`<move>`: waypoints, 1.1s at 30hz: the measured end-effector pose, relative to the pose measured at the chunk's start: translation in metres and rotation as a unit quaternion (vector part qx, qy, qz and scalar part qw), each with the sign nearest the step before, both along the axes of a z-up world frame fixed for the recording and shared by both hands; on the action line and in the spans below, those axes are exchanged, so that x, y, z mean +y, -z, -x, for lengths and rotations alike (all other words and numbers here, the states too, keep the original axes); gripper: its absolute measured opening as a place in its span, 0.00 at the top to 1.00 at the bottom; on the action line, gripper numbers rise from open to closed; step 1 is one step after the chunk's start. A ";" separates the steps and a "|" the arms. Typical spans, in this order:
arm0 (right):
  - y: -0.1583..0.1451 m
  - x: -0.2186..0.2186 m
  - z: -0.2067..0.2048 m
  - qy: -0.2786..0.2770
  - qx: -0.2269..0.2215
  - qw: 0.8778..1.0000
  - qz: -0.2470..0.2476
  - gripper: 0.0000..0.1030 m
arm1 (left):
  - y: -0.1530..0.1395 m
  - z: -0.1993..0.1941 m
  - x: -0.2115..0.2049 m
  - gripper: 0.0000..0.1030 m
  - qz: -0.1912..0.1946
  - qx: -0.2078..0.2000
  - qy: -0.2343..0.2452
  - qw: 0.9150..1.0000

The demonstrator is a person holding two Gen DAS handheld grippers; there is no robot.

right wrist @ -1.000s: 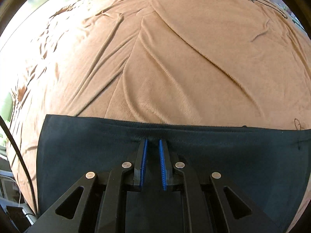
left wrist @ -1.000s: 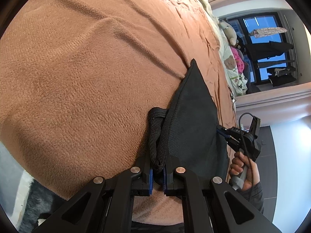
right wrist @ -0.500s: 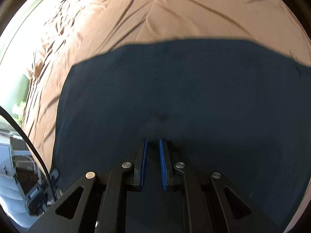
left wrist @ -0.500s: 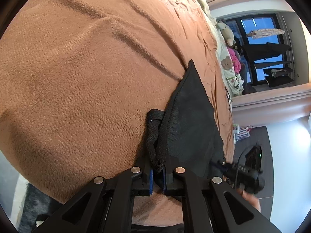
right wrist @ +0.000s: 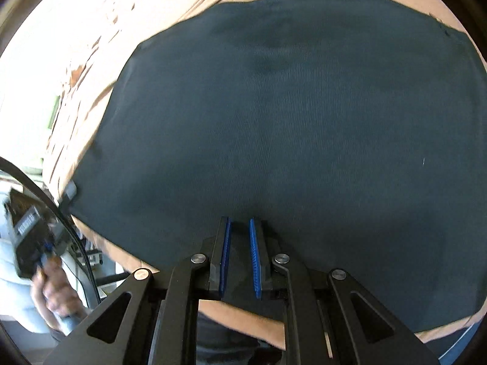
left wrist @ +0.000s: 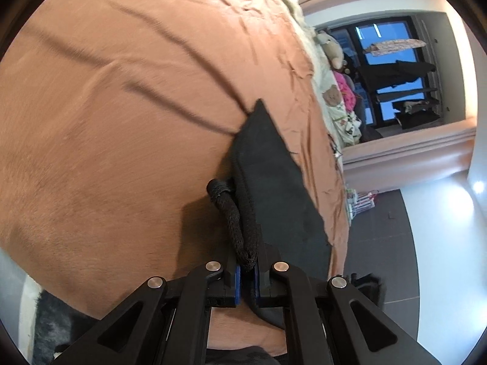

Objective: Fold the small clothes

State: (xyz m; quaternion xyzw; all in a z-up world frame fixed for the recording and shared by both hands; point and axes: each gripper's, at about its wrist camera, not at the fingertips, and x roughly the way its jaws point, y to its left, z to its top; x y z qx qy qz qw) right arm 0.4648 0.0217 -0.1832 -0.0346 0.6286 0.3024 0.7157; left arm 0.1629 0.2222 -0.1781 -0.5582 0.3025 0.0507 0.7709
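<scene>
Dark, fine-ribbed fabric shorts (right wrist: 289, 121) lie spread flat on the tan fleece blanket (left wrist: 121, 106) near its front edge, likely smoothed for a fold. The left gripper (left wrist: 247, 276) pinches the waistband with its black braided drawcord (left wrist: 234, 222), probably to anchor that end. The right gripper (right wrist: 240, 255) hovers over the cloth, fingers slightly parted, holding nothing. The garment's underside and near hem are hidden behind the fingers.

From our left gripper (left wrist: 246, 269), bare brown blanket (left wrist: 121, 121) lies open from nine to twelve o'clock, while the dark garment (left wrist: 274, 188) and its drawstring (left wrist: 234, 222) block twelve to two.
</scene>
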 end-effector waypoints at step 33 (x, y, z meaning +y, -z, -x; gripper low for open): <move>-0.024 -0.140 0.102 0.096 -0.124 0.981 -0.113 0.87 | -0.149 -0.154 -0.138 0.95 -0.116 -0.077 0.188 0.972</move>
